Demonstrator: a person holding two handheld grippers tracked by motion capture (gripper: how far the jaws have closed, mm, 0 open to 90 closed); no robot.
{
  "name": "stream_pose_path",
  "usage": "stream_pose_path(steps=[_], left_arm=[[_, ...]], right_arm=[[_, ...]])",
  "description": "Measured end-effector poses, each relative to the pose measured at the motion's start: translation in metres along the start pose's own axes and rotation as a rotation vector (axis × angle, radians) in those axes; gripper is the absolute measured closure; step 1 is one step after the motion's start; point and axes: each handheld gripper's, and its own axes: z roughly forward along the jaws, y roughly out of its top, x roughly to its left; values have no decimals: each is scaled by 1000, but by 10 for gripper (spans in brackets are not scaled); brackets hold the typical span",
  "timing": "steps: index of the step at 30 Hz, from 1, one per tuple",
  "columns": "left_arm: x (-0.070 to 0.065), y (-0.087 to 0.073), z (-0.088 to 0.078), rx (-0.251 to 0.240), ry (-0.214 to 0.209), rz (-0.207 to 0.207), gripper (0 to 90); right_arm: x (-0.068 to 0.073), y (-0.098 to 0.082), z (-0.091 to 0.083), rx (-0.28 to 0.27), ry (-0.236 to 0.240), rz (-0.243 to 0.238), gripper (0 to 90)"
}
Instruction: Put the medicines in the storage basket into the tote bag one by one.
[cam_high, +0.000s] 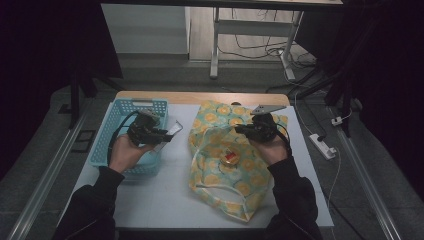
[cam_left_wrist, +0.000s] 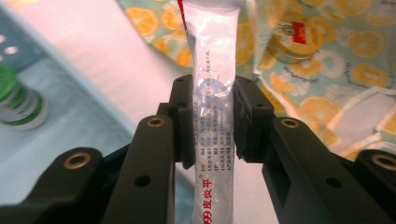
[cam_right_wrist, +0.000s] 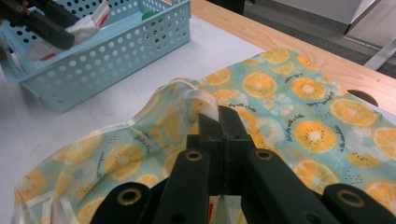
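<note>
Left gripper (cam_left_wrist: 212, 116) jaws gripping tube (cam_left_wrist: 212, 84), right gripper (cam_right_wrist: 219, 126) jaws pinching bag (cam_right_wrist: 280, 93) edge, green-capped bottle (cam_left_wrist: 16, 100) in basket (cam_right_wrist: 116, 51).

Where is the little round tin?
In the high view the round tin lies on the orange-print bag, right of the blue basket, below the right gripper.

Bare table (cam_high: 172, 165) strip between blue basket (cam_high: 112, 125) and fruit-print bag (cam_high: 250, 185).
</note>
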Motion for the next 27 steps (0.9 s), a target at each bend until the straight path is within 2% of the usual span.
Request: stream_pose_path(steps=[15, 27], left_arm=[[-28, 15, 19, -1, -84, 43, 712], [-53, 30, 40, 16, -115, 92, 712]], right_arm=[[0, 0, -1, -6, 1, 1, 898], [0, 1, -2, -11, -1, -2, 897]])
